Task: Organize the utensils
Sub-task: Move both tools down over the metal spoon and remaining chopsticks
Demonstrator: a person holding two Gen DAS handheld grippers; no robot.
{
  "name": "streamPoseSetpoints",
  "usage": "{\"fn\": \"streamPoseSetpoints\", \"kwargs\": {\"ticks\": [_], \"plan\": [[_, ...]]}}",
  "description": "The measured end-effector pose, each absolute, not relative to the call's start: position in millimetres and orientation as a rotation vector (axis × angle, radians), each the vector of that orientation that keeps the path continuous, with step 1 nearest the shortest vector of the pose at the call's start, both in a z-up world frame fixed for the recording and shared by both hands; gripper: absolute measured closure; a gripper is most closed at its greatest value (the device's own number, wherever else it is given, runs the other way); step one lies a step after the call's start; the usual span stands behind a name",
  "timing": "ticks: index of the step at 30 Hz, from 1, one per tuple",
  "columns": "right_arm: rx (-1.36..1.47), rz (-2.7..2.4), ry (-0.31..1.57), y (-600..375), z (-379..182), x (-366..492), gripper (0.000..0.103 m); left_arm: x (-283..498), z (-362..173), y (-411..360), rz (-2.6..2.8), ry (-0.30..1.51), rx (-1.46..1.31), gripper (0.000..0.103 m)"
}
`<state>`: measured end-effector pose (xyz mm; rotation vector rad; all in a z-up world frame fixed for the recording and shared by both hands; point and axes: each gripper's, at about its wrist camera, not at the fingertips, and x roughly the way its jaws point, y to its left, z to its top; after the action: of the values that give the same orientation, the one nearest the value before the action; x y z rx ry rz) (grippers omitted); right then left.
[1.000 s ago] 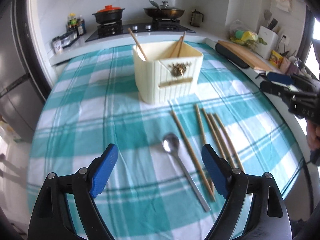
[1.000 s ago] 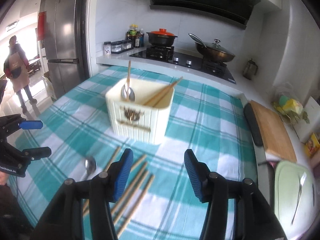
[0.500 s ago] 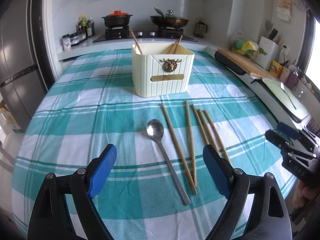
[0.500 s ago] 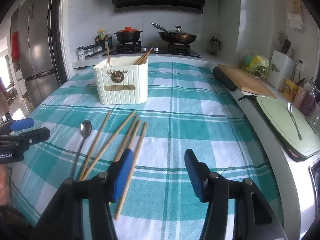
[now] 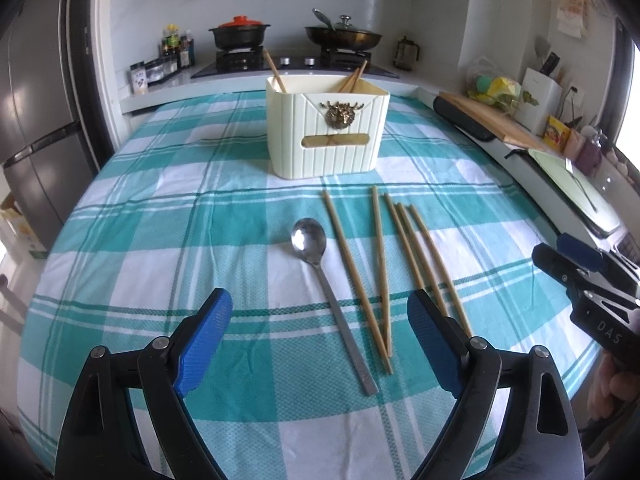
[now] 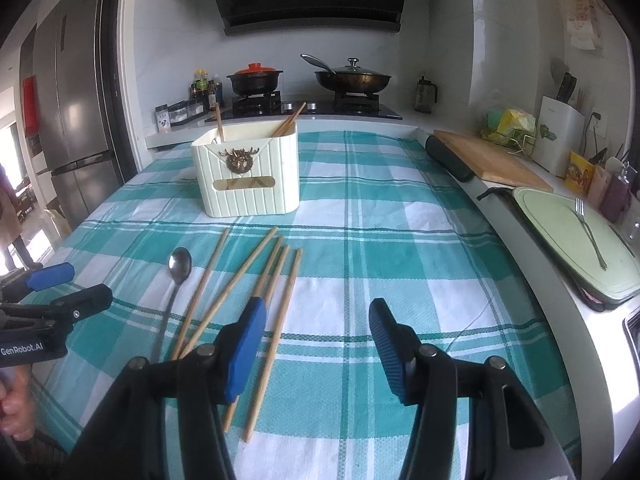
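Observation:
A cream utensil holder [image 5: 327,134] [image 6: 249,173] stands on the checked tablecloth with a few chopsticks leaning inside it. In front of it lie a steel spoon [image 5: 322,273] [image 6: 176,280] and several loose wooden chopsticks [image 5: 384,264] [image 6: 256,280]. My left gripper [image 5: 320,336] is open above the cloth, and the spoon's handle end lies between its blue pads without touching them. My right gripper [image 6: 316,344] hovers open over bare cloth, its left pad above the near chopstick ends. Each gripper shows at the edge of the other's view, the right gripper [image 5: 592,280] and the left gripper [image 6: 52,296].
Behind the table is a stove [image 6: 304,108] with a red-lidded pot [image 6: 254,80] and a wok [image 6: 352,78]. A wooden board [image 6: 484,158] and a pale green tray [image 6: 576,236] holding a fork lie on the right counter. A fridge [image 6: 76,112] stands left.
Both views have levelled and drawn back and down toward the near table edge. The right gripper went from close behind the holder to the near right. Jaws look unchanged.

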<state>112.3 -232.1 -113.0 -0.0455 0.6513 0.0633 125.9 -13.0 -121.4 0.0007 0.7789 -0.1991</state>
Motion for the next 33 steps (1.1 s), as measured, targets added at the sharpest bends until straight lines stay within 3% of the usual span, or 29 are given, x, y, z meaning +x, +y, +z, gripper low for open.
{"fn": "streamPoseSetpoints", "kwargs": {"ticks": [33], "plan": [[-0.049,0.036,0.648,-234.5,-119.3,101.3,0.048,121.8,-127.1,-16.1,-0.176,0.775,-0.001,0.011]]}}
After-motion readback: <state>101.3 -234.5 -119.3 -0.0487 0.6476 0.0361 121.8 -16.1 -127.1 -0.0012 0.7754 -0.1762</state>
